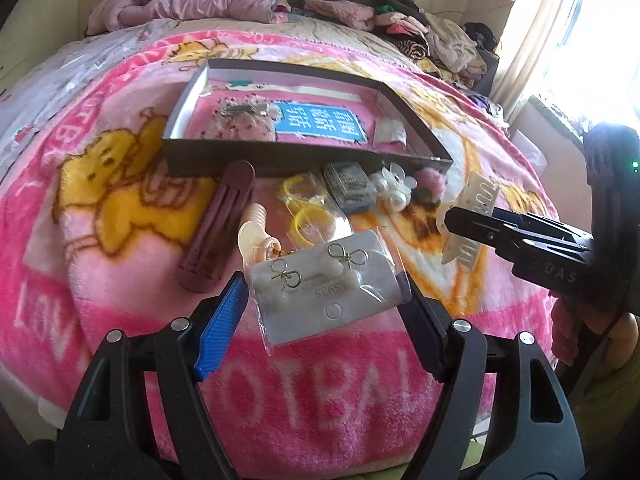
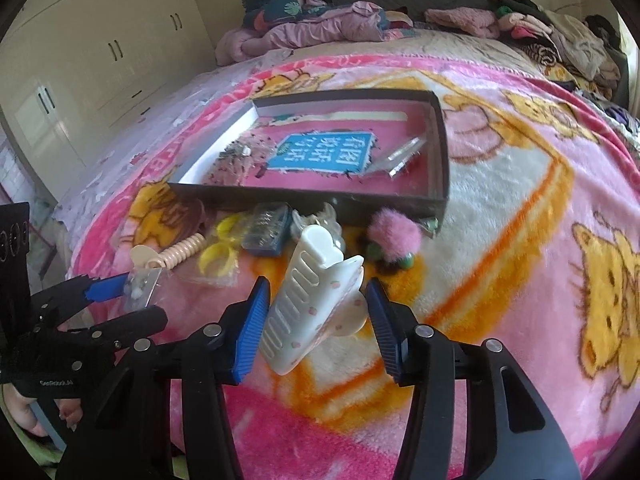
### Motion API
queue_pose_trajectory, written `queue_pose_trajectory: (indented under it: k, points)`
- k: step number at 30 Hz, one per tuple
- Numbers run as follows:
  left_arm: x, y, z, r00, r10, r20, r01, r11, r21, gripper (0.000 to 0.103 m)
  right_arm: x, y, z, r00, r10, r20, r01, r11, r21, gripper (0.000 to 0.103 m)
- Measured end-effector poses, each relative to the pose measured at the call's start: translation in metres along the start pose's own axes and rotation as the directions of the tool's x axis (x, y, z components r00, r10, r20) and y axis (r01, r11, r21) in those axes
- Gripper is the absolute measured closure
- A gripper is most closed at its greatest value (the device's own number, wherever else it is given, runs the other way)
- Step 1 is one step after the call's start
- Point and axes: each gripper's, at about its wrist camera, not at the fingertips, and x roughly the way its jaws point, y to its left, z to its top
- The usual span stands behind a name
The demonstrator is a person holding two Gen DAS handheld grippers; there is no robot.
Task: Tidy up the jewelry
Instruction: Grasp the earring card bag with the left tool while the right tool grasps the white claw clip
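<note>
The left claw (image 1: pixel 322 300) grips the earring card (image 1: pixel 326 284), and the right claw (image 2: pixel 316 320) grips the white clip (image 2: pixel 312 304). Both are held above the bed, just short of the box (image 1: pixel 304 160), which lies straight ahead; the left is nearer.

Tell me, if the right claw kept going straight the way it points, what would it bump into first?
Probably the clear hair clip, then the dark box wall behind it. The right claw holds a white hair claw clip, which would arrive first. Depth is hard to judge here.
</note>
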Motion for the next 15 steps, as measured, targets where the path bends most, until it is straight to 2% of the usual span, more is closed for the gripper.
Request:
queue_pose_trajectory:
  k: [15]
  points:
    - [-0.009, 0.021, 0.017, 1.0, -0.005, 0.03, 0.006, 0.999, -0.036, 0.038, 0.004, 0.022, 0.027, 1.0, 0.009, 0.018, -0.009, 0.999, -0.039, 0.057]
